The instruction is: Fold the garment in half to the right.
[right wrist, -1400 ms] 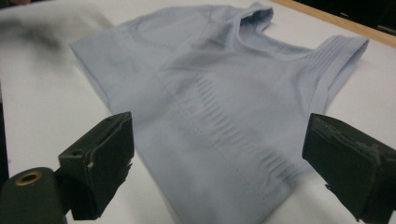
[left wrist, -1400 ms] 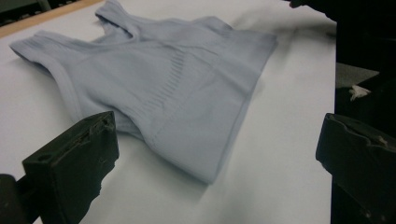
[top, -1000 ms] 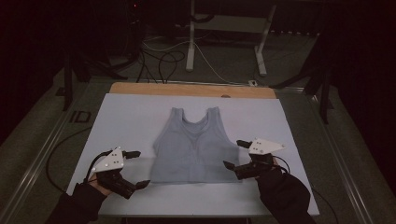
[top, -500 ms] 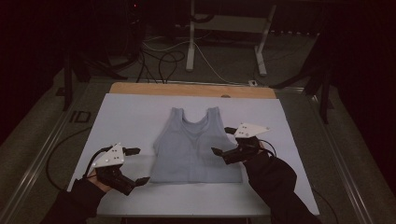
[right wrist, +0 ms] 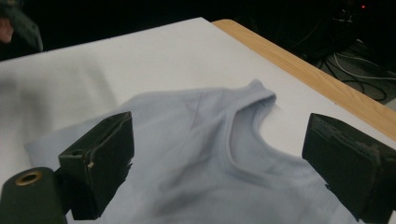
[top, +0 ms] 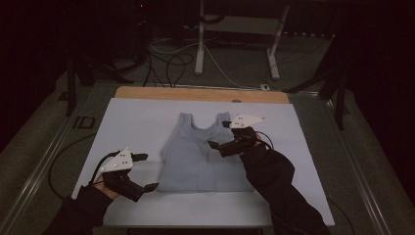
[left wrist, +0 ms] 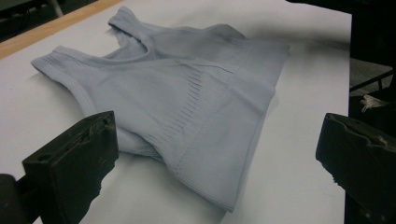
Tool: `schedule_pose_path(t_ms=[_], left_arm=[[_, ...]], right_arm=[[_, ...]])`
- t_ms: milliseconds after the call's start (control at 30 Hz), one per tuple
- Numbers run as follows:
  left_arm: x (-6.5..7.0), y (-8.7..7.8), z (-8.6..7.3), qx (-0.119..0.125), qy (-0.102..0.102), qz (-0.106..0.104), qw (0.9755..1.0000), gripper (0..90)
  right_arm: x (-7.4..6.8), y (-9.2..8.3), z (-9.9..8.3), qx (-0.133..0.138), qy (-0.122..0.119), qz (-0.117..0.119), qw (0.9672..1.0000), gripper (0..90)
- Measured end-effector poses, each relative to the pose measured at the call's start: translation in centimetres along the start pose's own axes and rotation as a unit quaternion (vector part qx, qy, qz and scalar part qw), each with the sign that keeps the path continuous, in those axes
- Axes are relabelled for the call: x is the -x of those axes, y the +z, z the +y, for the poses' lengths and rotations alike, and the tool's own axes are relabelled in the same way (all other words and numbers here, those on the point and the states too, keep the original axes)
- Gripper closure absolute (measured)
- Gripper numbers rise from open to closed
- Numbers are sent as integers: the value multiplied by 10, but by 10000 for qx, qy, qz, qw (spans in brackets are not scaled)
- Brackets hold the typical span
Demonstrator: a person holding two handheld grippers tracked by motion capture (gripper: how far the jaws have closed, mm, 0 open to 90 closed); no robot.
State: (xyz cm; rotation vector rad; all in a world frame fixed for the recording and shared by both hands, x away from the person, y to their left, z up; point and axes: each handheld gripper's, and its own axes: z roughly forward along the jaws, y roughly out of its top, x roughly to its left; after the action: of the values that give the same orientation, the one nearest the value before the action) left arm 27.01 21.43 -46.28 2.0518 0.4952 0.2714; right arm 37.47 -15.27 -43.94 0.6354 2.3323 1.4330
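A light blue tank top (top: 198, 159) lies flat on the white table cover (top: 132, 122), straps toward the far side. My right gripper (top: 220, 134) hovers open over the top's right armhole and strap. In the right gripper view its jaws stand wide apart, with the neckline and one strap of the tank top (right wrist: 196, 154) between them. My left gripper (top: 145, 172) is open just left of the top's lower left hem. The left gripper view has the tank top (left wrist: 187, 93) lying beyond the left gripper (left wrist: 217, 128), its hem corner nearest.
A wooden table edge (top: 195, 93) runs along the far side of the cover. Beyond it are metal stand legs (top: 200, 44) and cables (top: 166, 54) on the dark floor. Bare cover lies on both sides of the top.
My right gripper has moved forward and left, from beside the top's lower right hem up over its right strap area. The left gripper has barely shifted.
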Motion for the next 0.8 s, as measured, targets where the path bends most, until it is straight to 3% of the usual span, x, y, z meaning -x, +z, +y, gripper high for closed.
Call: schedule_pose_path(t_ms=[367,600,733,800], left_arm=[[2,18,-2,-398,-51,-214,9990,4],[6,29,-8,-633,-26,-345,9974,4],[6,34,-11,-739,-124,-420,9963,16],[7,36,-12,-863,-51,-402,9954,25]], right_arm=[[8,37,17,-154,142,-21,9998,91],[13,62,28,-256,80,0,9996,90],[14,76,31,-359,65,-35,9993,90],[15,82,32,-396,30,-6,9992,91]])
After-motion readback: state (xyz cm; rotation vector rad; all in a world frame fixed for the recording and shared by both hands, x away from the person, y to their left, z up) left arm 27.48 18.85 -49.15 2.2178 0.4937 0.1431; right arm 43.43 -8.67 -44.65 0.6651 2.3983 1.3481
